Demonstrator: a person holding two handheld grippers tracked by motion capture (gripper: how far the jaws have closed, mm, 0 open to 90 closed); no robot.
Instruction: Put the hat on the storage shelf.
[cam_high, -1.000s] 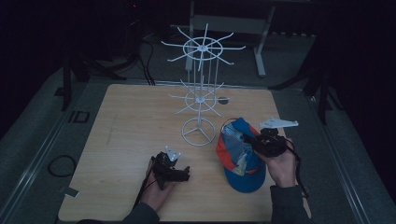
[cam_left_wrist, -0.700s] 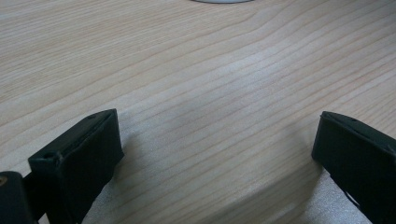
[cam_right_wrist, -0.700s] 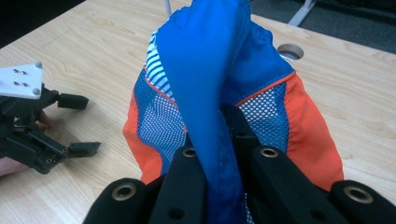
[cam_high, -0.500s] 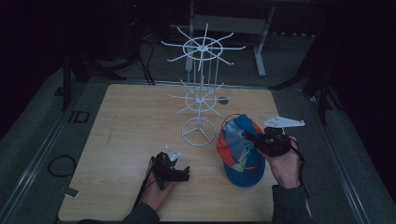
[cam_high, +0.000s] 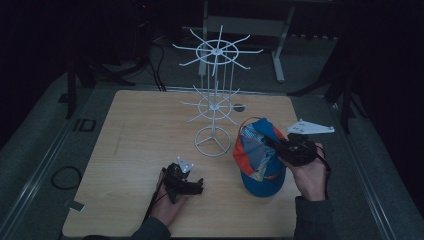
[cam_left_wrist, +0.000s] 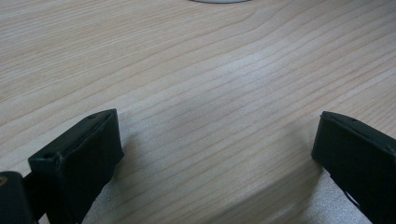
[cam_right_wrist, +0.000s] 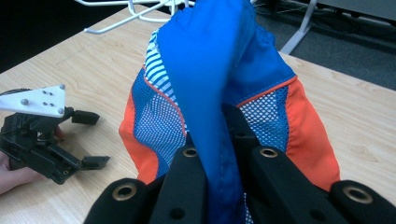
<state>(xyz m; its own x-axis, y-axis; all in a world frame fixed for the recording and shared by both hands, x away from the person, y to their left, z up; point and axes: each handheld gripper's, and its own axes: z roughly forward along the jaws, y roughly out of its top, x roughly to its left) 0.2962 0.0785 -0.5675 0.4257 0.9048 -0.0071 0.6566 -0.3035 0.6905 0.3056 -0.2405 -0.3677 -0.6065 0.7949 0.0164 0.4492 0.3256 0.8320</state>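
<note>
Table (cam_high: 140, 130): bare wood ahead of the L gripper (cam_high: 192, 186), jaws wide w/ nothing between, resting on the top; plenty of room there. Rack (cam_high: 214, 102) stands beyond both grippers, base ring just past the cap. Cap (cam_high: 257, 152) sits higher than a sec ago, tilted, brim down; likely being lifted toward a rack arm. R gripper (cam_high: 274, 146) pinches the cap's blue fabric tight, near the table's right edge.

My left gripper (cam_high: 192, 186) rests low near my side of the table, jaws spread wide with nothing between them. My right gripper (cam_right_wrist: 219, 154) is lifted, jaws pinched tight on blue fabric.
</note>
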